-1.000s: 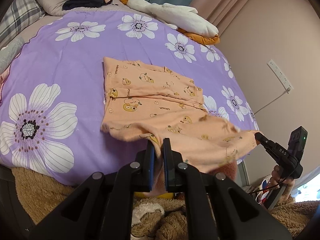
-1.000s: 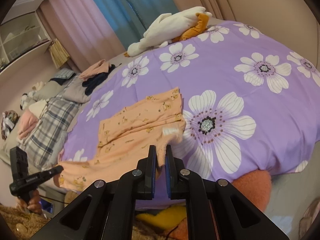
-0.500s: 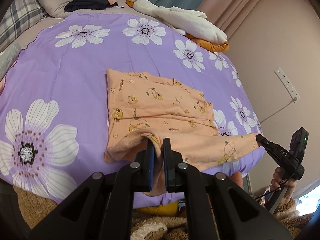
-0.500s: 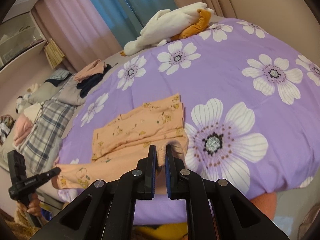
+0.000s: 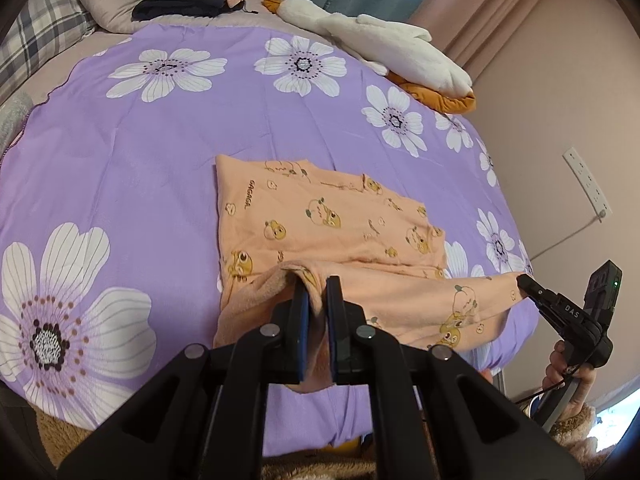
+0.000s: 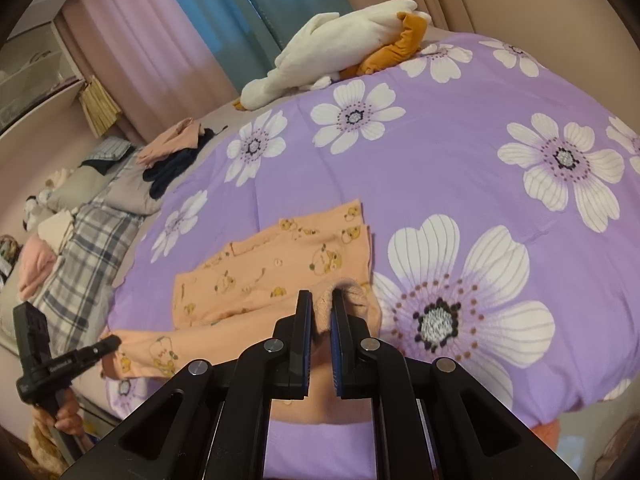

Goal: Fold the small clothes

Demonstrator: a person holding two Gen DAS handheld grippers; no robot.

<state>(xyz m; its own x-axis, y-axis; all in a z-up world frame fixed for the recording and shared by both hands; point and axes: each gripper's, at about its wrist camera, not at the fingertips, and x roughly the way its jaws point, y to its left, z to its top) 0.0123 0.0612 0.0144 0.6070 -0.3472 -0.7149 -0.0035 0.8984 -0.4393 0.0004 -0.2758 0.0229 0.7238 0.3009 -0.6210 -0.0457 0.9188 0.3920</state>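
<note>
Left wrist view: our left gripper (image 5: 317, 294) is clenched on the near hem of the peach garment (image 5: 332, 220), which lies on the purple bedspread (image 5: 140, 168) ahead; our right gripper (image 6: 321, 310) pinches the other corner. We judge the fold underway; next, carry both corners forward evenly.

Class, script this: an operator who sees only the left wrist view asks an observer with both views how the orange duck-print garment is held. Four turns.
Operator: Is the right gripper really closed on fabric?
Observer: Yes. The right gripper pinches a bunched fold of the orange garment between its pads.
Operator: How does my own tip look from outside?
Observer: The left gripper grips the garment's outermost corner, with a duck print just beside it.
</note>
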